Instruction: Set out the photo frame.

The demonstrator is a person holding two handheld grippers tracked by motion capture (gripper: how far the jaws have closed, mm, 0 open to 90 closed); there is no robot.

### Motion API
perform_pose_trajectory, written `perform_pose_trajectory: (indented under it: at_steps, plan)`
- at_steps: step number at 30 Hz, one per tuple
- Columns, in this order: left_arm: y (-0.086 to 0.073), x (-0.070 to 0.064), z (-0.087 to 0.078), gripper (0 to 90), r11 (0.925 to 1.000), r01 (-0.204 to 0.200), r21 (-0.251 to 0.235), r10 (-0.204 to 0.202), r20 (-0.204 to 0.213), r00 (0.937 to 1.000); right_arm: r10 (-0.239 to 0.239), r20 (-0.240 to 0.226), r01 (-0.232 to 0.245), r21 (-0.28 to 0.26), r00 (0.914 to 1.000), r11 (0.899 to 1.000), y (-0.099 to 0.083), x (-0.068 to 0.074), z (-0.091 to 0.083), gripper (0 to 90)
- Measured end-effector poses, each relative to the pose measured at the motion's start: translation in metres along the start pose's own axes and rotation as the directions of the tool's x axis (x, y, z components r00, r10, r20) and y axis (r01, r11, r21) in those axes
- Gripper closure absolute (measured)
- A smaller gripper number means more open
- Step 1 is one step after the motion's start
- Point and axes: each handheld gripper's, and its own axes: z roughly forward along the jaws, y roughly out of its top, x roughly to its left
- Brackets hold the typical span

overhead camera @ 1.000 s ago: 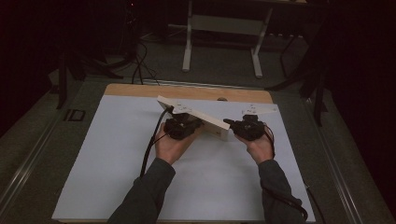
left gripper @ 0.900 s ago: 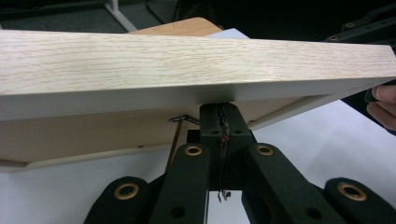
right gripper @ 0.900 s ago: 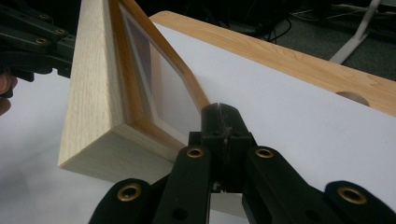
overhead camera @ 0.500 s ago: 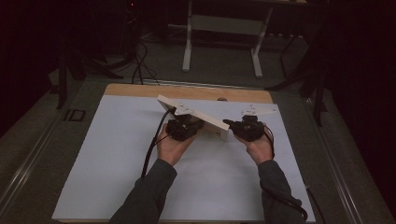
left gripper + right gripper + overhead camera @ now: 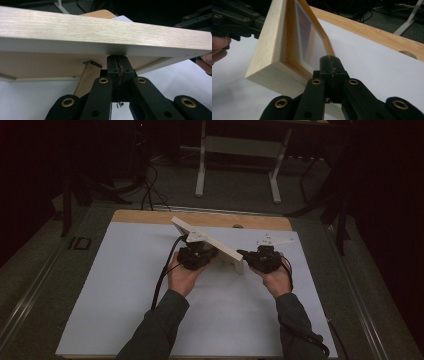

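A light wooden picture frame [image 5: 215, 245] hangs tilted above the white-covered table, running from far left to near right between my hands. My left gripper [image 5: 202, 248] holds it from the near side, about midway along. In the left gripper view the jaws of the left gripper [image 5: 117, 58] are shut under the frame's side rail [image 5: 100, 27], beside a small black back clip [image 5: 92, 64]. My right gripper [image 5: 243, 254] meets the frame's near end. In the right gripper view the right gripper [image 5: 329, 61] is shut at the inner lip of the frame [image 5: 272, 55], beside its glazed panel.
A white sheet [image 5: 150, 290] covers the table, with a bare wooden strip [image 5: 150, 216] and a round hole [image 5: 238, 226] along the far edge. Beyond the table stand a white-legged stand [image 5: 202, 165] and floor cables [image 5: 150, 190]. Dark rails flank the table.
The frame's near end and my right gripper have come slightly toward the person. The left hand has barely moved.
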Motion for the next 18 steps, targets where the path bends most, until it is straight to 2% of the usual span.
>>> perform_pose_trajectory:
  at_steps: [7,13,18]
  plan:
    - [0.001,0.002,-0.001,90.0,1.0,-0.007,0.002,0.007,-0.003,1.0,-0.019,-0.019,0.019,0.004,0.9997,1.0,0.0,0.005,0.001,90.0]
    - [0.002,0.005,-0.002,90.0,1.0,0.001,-0.001,-0.001,-0.001,1.0,-0.039,-0.036,0.039,0.009,0.9986,0.999,0.002,0.011,0.002,90.0]
    - [0.003,0.007,-0.003,90.0,0.9998,-0.016,0.008,0.017,-0.003,0.9999,-0.056,-0.051,0.057,0.013,0.9971,0.998,0.002,0.015,0.004,90.0]
